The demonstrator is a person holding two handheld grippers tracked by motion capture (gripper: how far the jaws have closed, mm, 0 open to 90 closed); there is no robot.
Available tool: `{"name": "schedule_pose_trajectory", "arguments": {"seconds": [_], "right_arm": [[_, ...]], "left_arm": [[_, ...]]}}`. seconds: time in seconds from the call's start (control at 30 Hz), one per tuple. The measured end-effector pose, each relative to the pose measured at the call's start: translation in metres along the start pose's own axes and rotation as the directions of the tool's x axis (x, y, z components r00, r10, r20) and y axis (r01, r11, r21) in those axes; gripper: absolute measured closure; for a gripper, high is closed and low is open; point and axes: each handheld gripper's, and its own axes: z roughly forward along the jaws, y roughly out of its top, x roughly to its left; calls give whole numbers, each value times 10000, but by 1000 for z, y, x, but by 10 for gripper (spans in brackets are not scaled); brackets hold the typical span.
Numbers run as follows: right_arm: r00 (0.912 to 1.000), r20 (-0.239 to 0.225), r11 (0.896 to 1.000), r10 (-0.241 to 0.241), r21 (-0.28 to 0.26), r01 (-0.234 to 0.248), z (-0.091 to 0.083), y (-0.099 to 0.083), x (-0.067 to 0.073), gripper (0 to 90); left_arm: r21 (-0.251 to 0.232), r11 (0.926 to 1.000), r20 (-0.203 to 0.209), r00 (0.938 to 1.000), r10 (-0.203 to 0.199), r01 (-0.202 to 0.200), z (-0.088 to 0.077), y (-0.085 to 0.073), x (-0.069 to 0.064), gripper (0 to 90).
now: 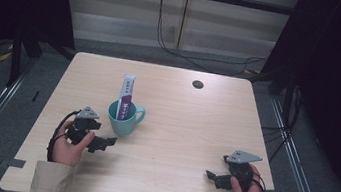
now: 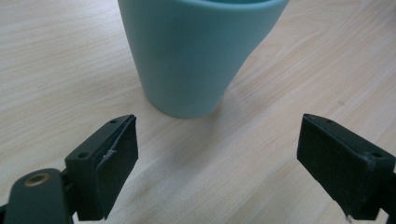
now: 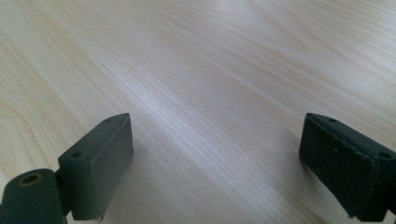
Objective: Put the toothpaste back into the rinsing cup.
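Observation:
A teal mug point(image 1: 124, 118) stands upright on the wooden table point(image 1: 194, 129), handle to the right. A white and purple tube point(image 1: 126, 97) stands in it and leans back. My left gripper point(image 1: 107, 142) lies just left and in front of the mug, open, with nothing between its jaws. In the left gripper view the mug point(image 2: 196, 51) stands close ahead of the left gripper point(image 2: 217, 163), untouched. My right gripper point(image 1: 211, 176) rests near the table's front right, open and empty. The right gripper point(image 3: 217, 163) faces bare wood.
A small dark round hole point(image 1: 198, 84) sits near the table's far edge. Black cables point(image 1: 174, 51) run over the floor behind the table. Dark stands and rails flank both sides.

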Motion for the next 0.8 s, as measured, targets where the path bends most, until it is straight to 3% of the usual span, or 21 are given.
{"name": "schedule_pose_trajectory", "arguments": {"seconds": [0.8], "right_arm": [[10000, 0, 10000, 0, -3, 0, 0, 0, 0, 95]], "left_arm": [[559, 9984, -201, 9998, -37, 48, 14, -26, 0, 149]]}}
